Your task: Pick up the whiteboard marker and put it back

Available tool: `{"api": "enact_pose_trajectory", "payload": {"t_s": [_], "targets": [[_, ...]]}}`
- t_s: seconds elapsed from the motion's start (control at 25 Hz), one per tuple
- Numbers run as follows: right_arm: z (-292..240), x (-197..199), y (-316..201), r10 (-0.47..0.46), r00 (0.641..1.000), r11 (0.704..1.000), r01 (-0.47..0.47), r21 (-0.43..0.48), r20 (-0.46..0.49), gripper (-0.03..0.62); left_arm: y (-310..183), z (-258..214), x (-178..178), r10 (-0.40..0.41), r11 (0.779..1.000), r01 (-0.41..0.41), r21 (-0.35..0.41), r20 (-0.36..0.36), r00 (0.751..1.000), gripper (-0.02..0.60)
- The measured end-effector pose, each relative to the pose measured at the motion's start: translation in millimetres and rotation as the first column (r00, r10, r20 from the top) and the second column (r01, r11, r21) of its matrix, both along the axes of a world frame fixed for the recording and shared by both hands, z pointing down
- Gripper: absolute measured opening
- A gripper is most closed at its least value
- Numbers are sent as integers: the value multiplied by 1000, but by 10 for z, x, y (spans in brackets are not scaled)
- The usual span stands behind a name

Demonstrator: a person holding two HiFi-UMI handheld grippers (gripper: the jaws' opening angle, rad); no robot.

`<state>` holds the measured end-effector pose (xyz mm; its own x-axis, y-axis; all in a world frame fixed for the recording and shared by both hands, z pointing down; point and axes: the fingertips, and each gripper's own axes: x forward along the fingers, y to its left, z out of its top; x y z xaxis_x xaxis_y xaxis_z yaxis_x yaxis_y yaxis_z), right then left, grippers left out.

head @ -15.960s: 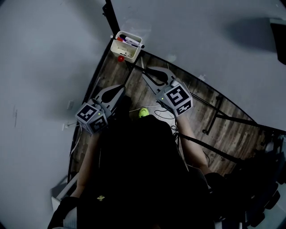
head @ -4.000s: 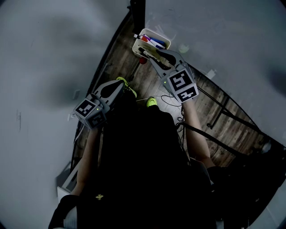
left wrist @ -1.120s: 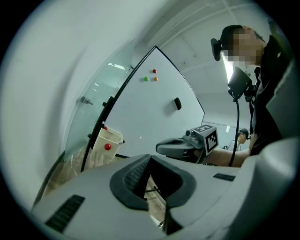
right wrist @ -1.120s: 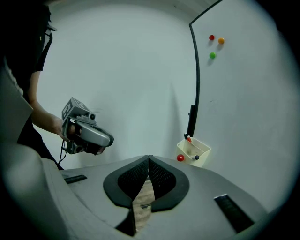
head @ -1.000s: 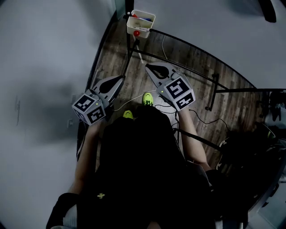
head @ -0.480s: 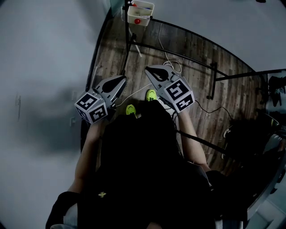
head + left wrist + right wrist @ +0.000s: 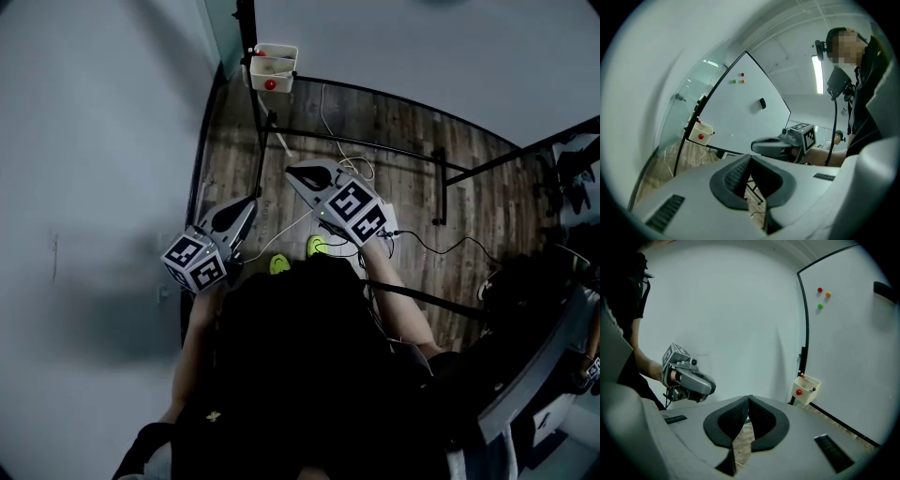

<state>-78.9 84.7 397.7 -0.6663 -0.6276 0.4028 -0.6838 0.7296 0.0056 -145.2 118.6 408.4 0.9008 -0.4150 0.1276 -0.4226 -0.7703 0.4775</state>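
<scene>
A cream marker box (image 7: 273,67) hangs at the whiteboard's (image 7: 422,47) lower corner, with several markers (image 7: 279,54) lying in it and a red magnet (image 7: 270,84) on its front. The box also shows in the left gripper view (image 7: 701,132) and the right gripper view (image 7: 806,390). My right gripper (image 7: 292,173) is well back from the box, its jaws shut with nothing between them (image 7: 749,398). My left gripper (image 7: 246,208) is lower and to the left, farther from the box, also shut and empty (image 7: 750,157).
The whiteboard's black stand legs (image 7: 438,173) and loose cables (image 7: 352,169) cross the wooden floor (image 7: 394,122). The person's yellow-green shoes (image 7: 279,264) are just below the grippers. A grey wall (image 7: 94,141) runs along the left. A black eraser (image 7: 762,103) and coloured magnets (image 7: 742,75) sit on the board.
Four seconds ago the right gripper was at the marker box. Both grippers have since drawn back from it, and over the last second they drifted farther off, still shut.
</scene>
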Motion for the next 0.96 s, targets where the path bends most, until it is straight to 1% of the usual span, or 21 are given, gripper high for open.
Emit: {"api": "enact_pose_trajectory", "payload": {"t_s": [0.2, 0.52, 0.68, 0.96], "targets": [[8, -44, 93, -11, 1000, 1000, 11, -14, 18, 18, 77, -5, -54, -18, 1000, 18, 1, -5, 1000, 21], [79, -192, 191, -35, 999, 999, 36, -27, 10, 18, 54, 25, -276, -55, 998, 55, 5, -1, 998, 21], [60, -184, 214, -37, 999, 999, 37, -28, 1, 18, 42, -6, -283, -60, 998, 60, 5, -13, 998, 21], [39, -175, 245, -32, 999, 999, 32, -24, -2, 18, 50, -21, -232, -42, 999, 42, 10, -19, 999, 21]]}}
